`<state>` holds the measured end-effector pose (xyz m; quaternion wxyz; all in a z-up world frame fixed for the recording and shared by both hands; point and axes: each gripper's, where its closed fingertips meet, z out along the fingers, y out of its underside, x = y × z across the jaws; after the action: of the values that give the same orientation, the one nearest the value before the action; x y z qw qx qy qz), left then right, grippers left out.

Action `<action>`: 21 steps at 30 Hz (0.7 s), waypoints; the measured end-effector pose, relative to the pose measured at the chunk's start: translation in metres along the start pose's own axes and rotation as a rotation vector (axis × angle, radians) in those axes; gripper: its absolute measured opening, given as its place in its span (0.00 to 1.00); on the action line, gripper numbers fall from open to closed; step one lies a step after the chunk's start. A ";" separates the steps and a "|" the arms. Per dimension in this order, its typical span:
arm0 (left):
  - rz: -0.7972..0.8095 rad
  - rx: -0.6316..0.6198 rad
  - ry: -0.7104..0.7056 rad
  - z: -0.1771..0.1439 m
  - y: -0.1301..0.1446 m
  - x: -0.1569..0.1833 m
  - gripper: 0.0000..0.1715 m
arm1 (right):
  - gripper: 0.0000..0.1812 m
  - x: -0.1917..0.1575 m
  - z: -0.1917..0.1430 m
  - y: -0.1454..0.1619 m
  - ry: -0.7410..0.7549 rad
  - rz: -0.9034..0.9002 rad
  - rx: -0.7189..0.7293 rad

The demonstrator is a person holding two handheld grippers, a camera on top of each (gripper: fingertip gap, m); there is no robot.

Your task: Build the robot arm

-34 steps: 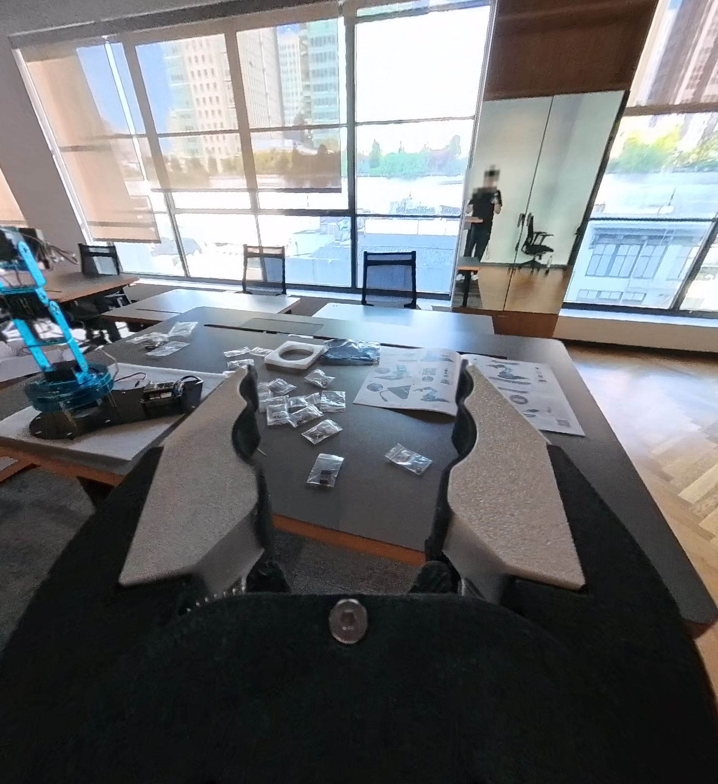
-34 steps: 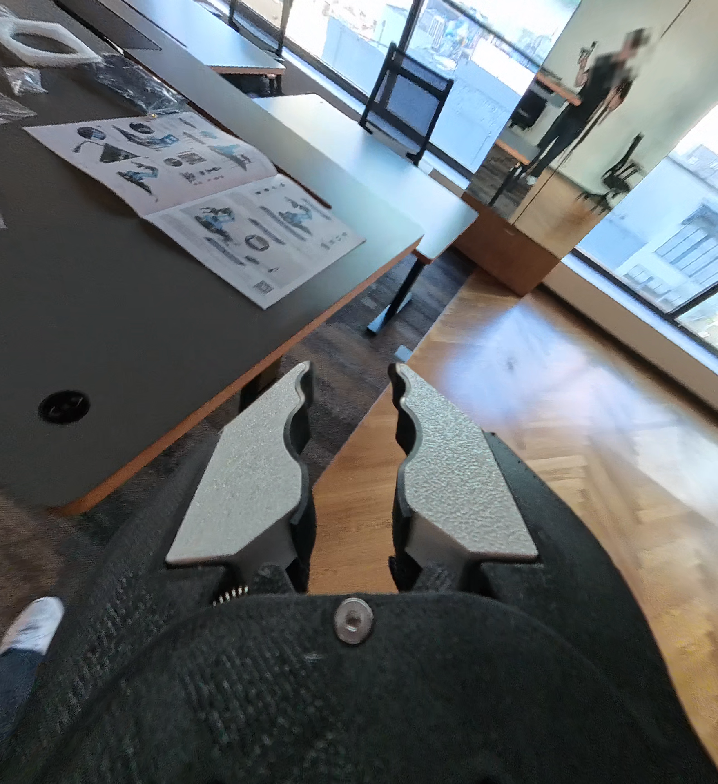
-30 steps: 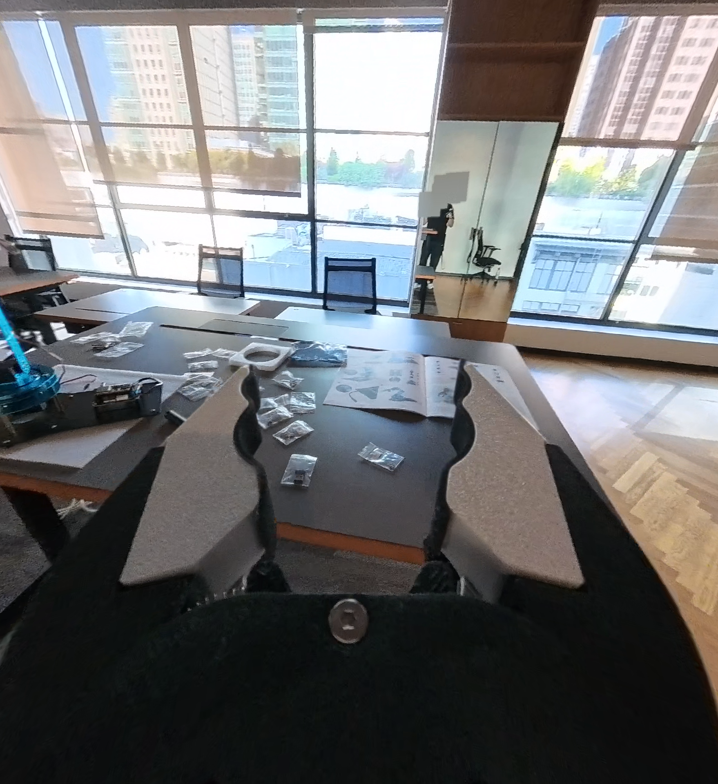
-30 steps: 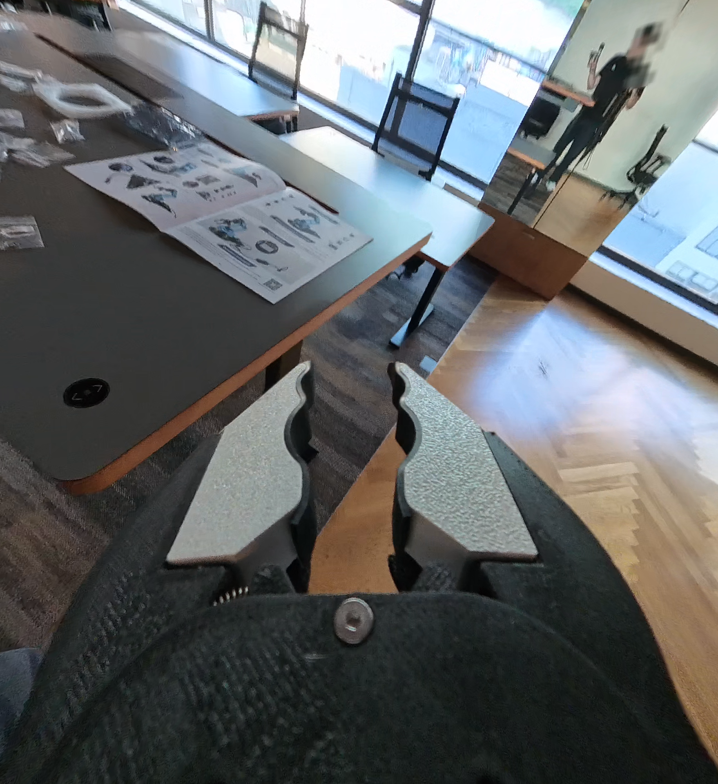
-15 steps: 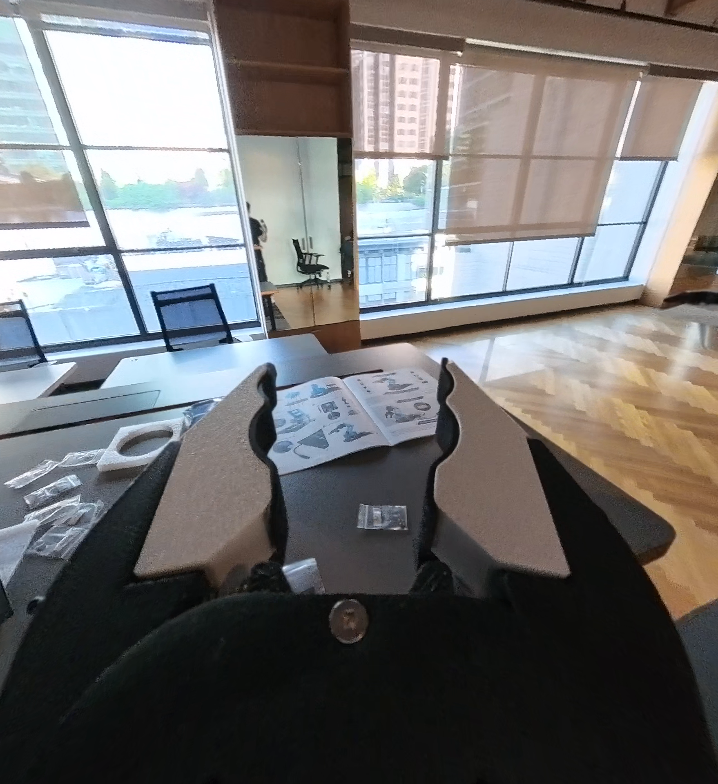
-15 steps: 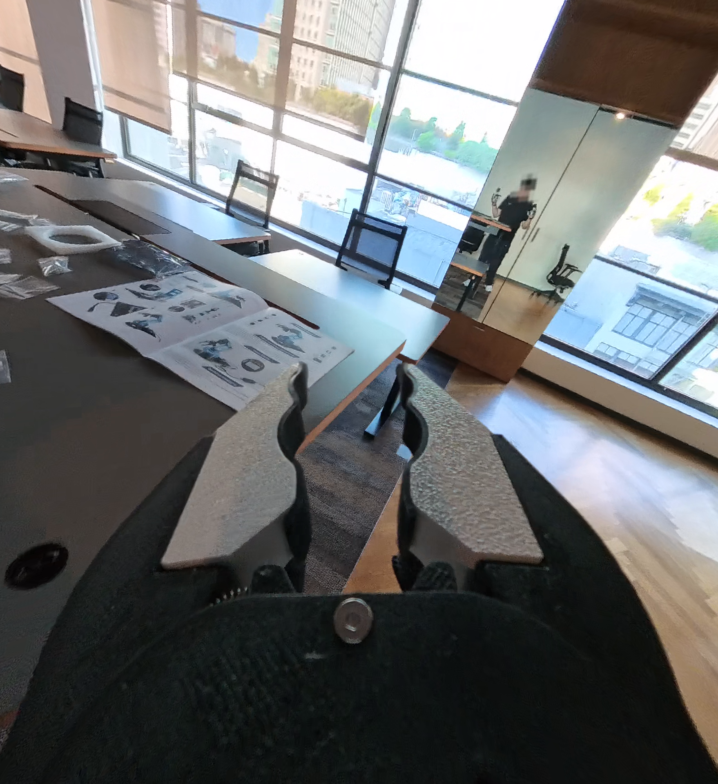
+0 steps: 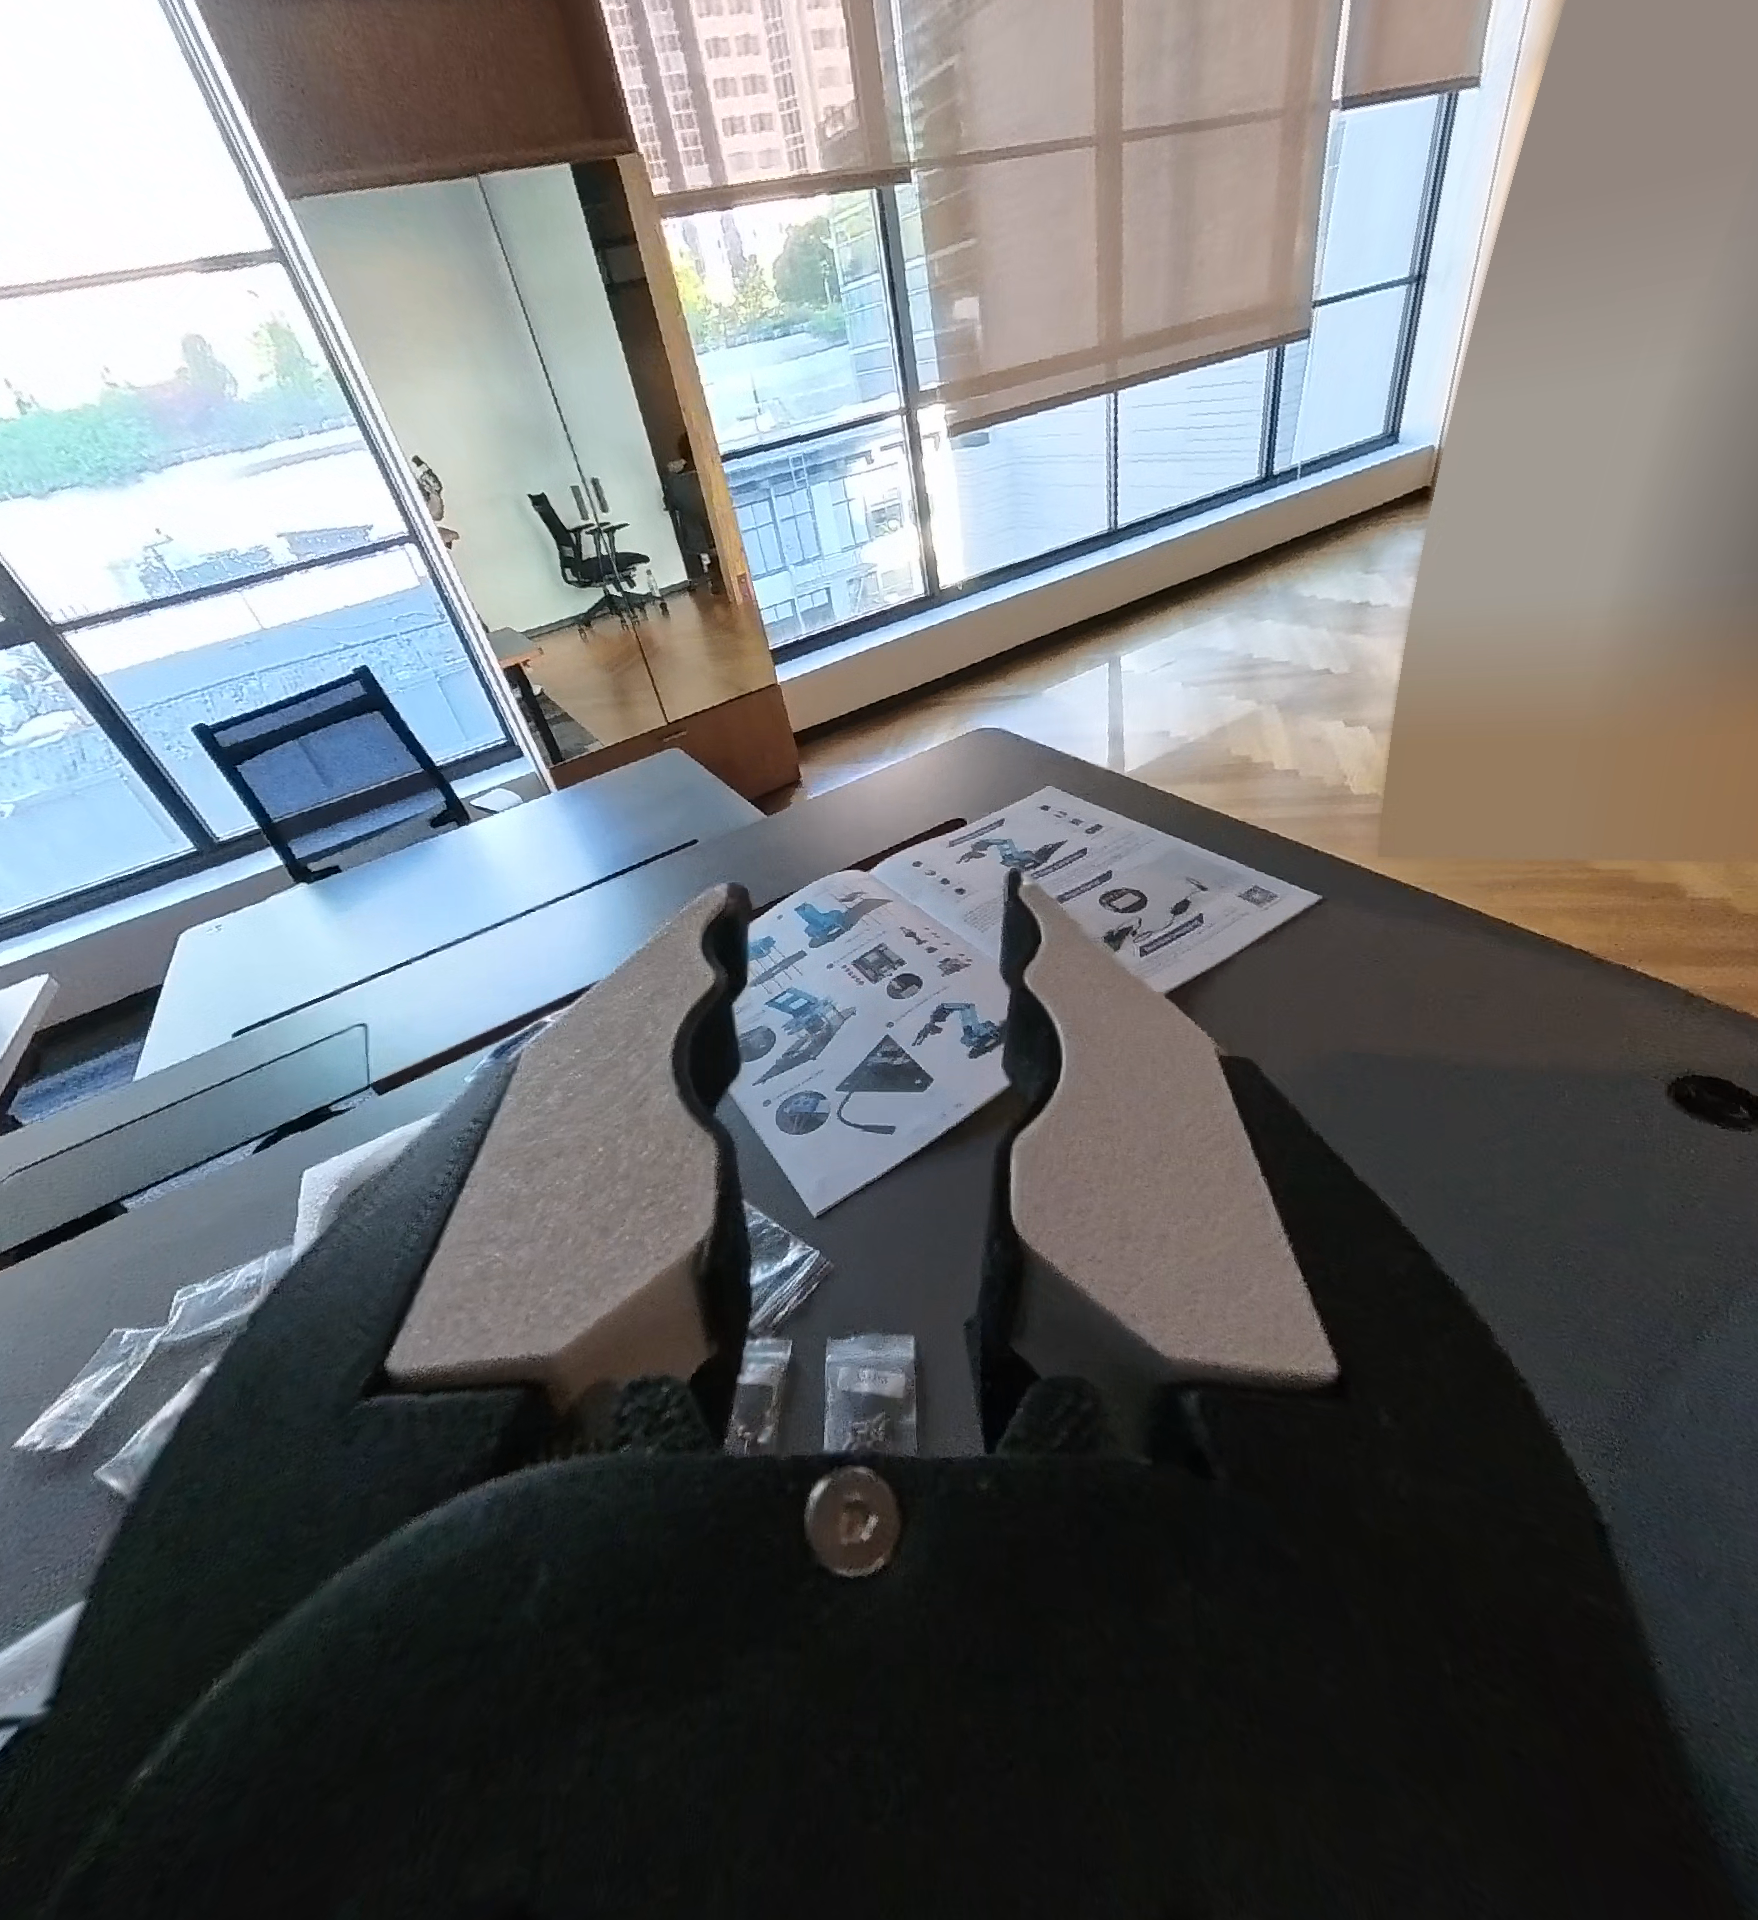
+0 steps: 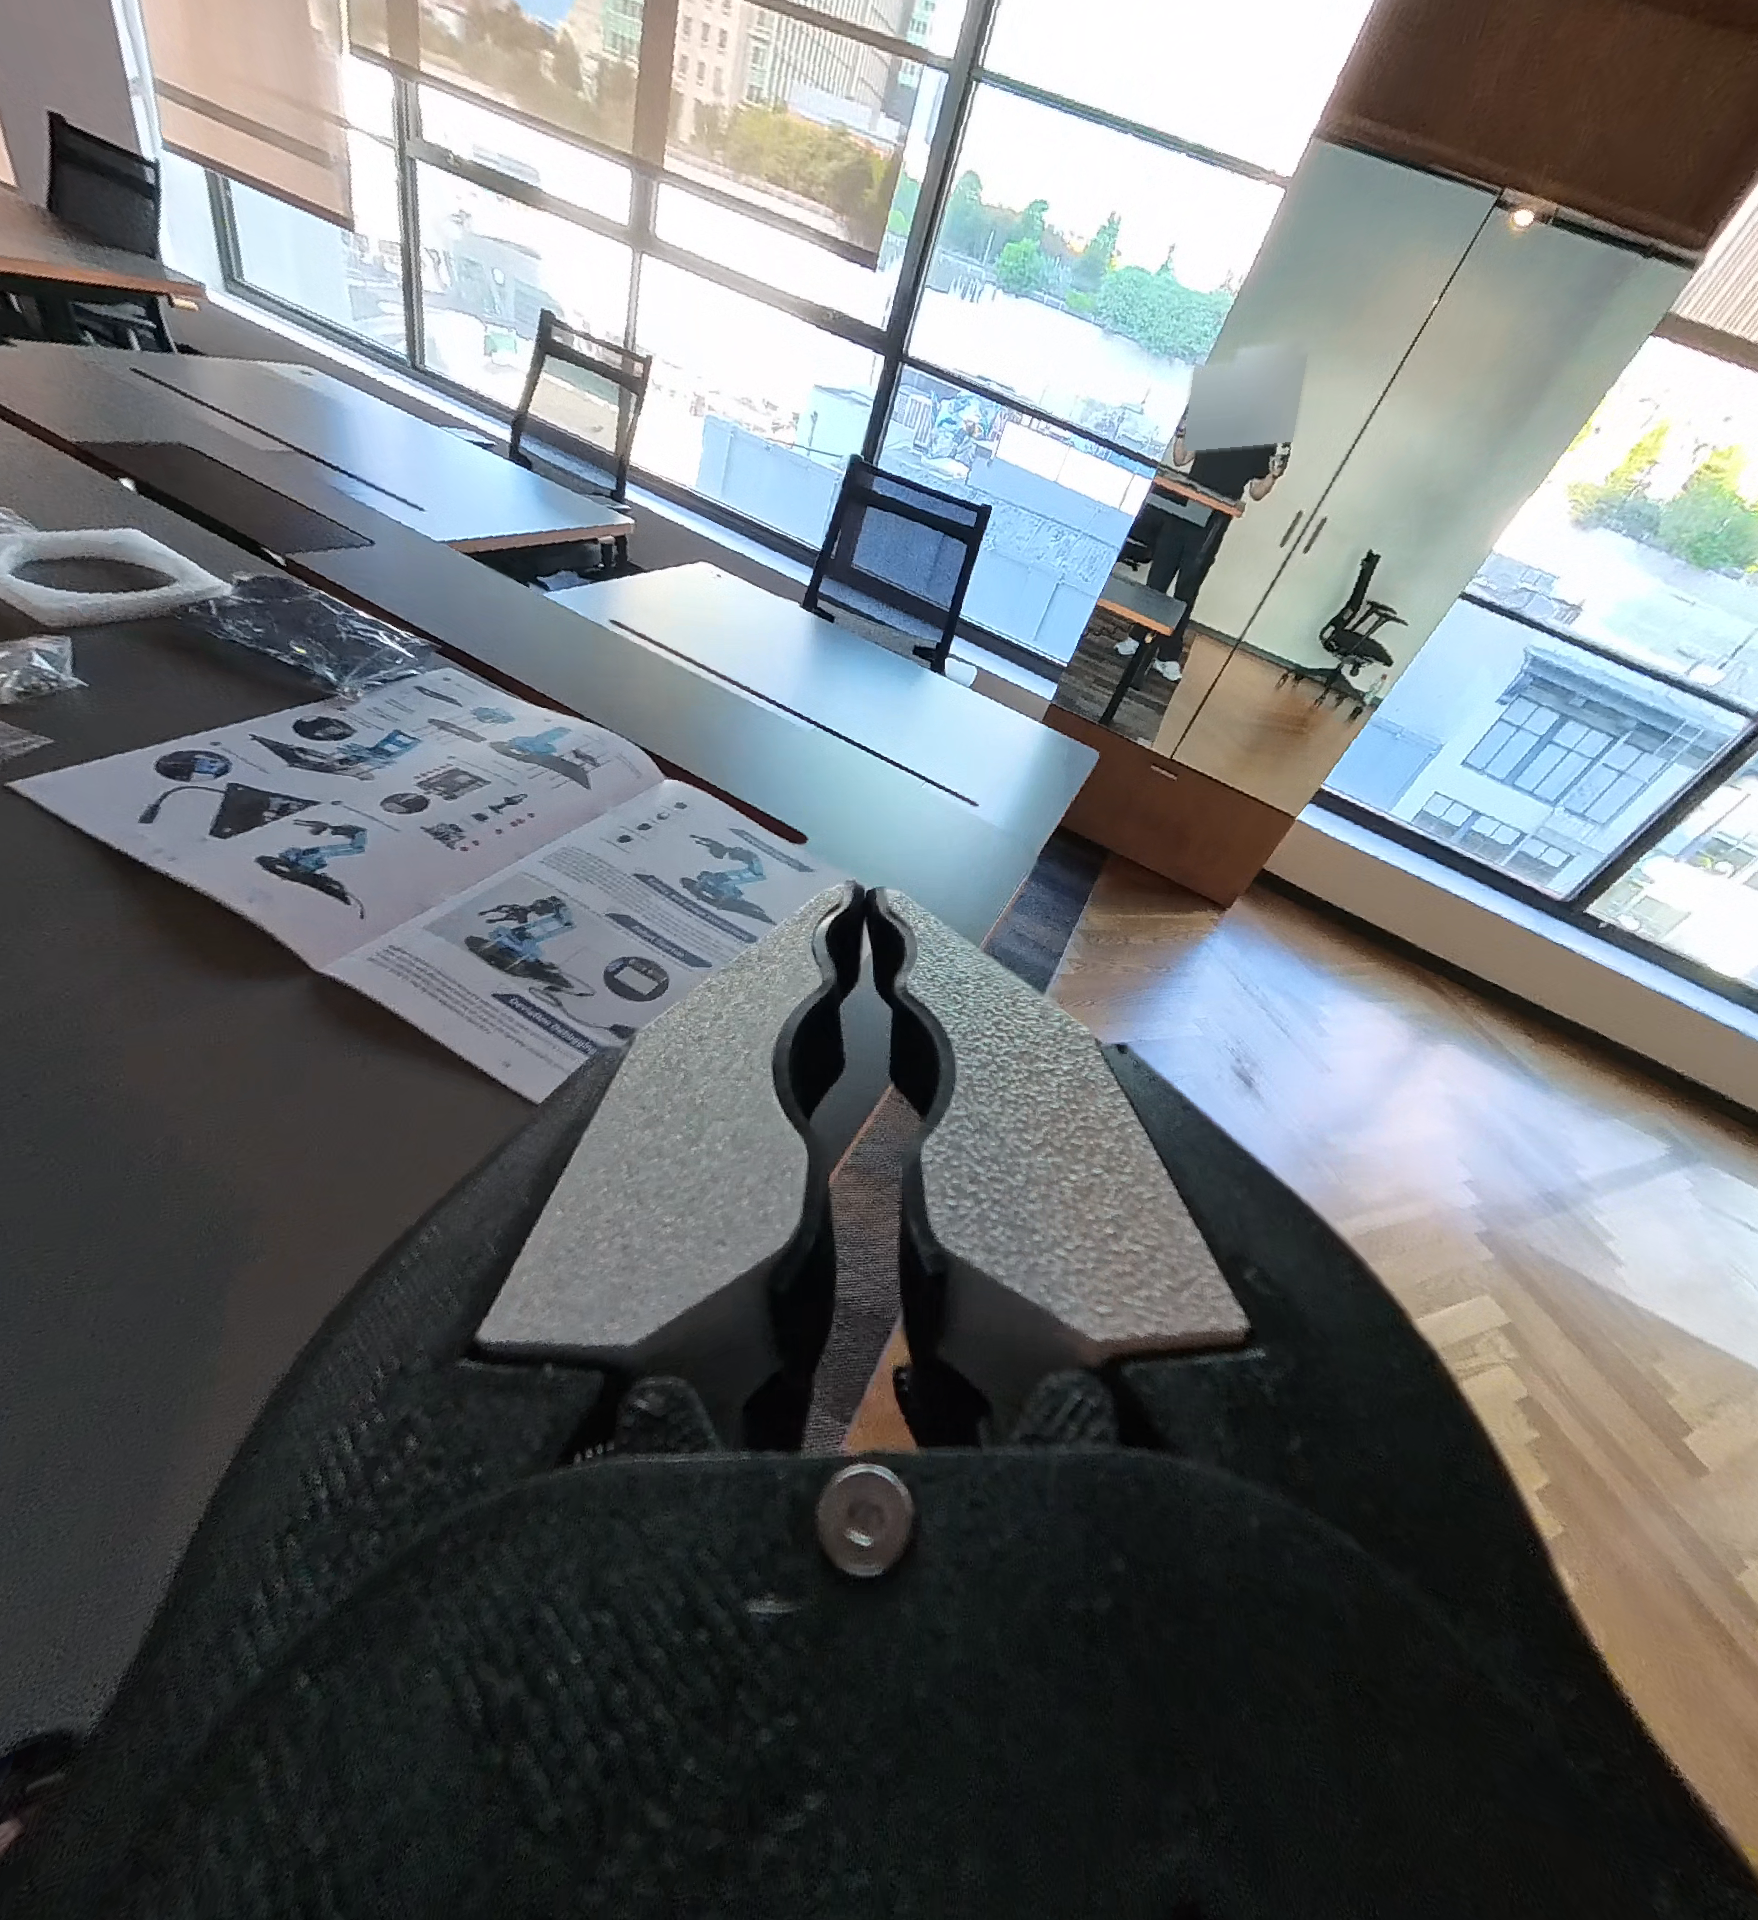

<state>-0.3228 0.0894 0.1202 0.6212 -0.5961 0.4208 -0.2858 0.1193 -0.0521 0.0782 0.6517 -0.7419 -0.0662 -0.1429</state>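
My left gripper is open and empty, held above the dark table. Below it lie small clear bags of parts and an open instruction booklet just ahead. My right gripper is shut with nothing between its fingertips, held over the table's right corner. The booklet lies to its left. A white foam square with a round hole and a dark plastic bag lie farther left.
More clear bags lie at the table's left. A cable hole is near the right edge. Grey desks and black chairs stand beyond, by tall windows. A mirrored cabinet reflects a person. Wood floor is on the right. Tip to tip, the grippers are about 45 centimeters apart.
My left gripper has moved forward over the table, swung right and narrowed slightly. My right gripper has closed from partly open to shut and risen over the table corner.
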 end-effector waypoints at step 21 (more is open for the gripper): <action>-0.136 -0.015 0.076 0.058 0.056 -0.054 0.00 | 0.00 -0.003 0.085 -0.005 0.058 -0.253 -0.159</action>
<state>-0.3070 0.1716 0.0710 0.5793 -0.6166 0.4049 -0.3467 0.1253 0.0332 0.0724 0.5695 -0.7724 -0.1288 -0.2499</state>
